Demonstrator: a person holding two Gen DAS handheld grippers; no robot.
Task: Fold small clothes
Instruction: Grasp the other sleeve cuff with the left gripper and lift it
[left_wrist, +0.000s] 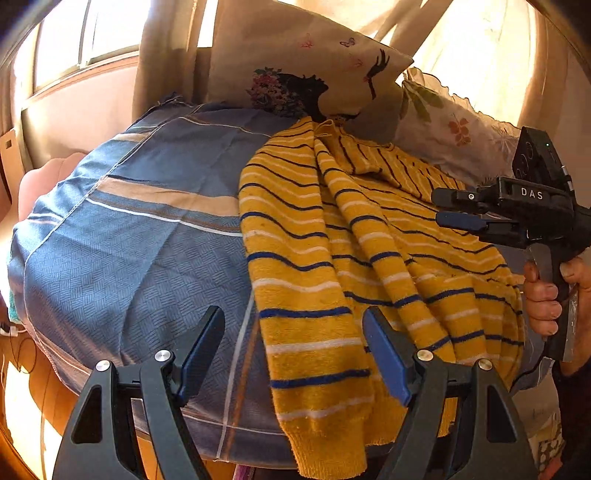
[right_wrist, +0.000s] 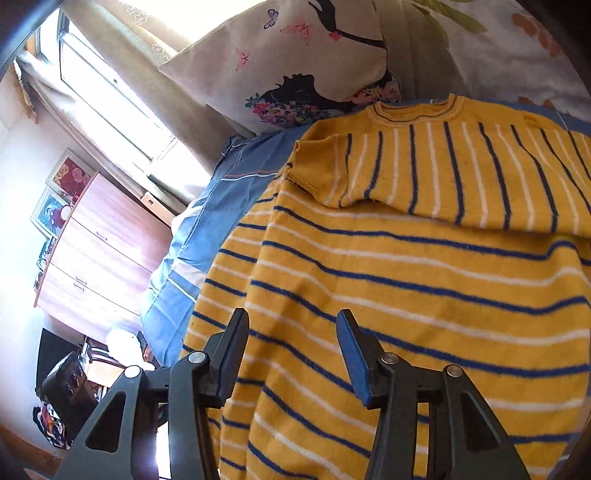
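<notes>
A yellow sweater (left_wrist: 354, 266) with blue and white stripes lies on a bed with a blue bedspread (left_wrist: 129, 229). One sleeve is folded across the body. My left gripper (left_wrist: 293, 350) is open and empty, hovering over the sweater's near hem edge. My right gripper (left_wrist: 448, 208) shows in the left wrist view at the right, held by a hand above the sweater. In the right wrist view the right gripper (right_wrist: 291, 350) is open and empty above the sweater (right_wrist: 406, 288), whose collar (right_wrist: 417, 109) lies at the far end.
Two printed pillows (left_wrist: 306, 70) lean at the head of the bed, touching the sweater's far end. A window with curtains (right_wrist: 110, 96) is behind. A wooden dresser (right_wrist: 99, 251) stands beside the bed, off its left edge.
</notes>
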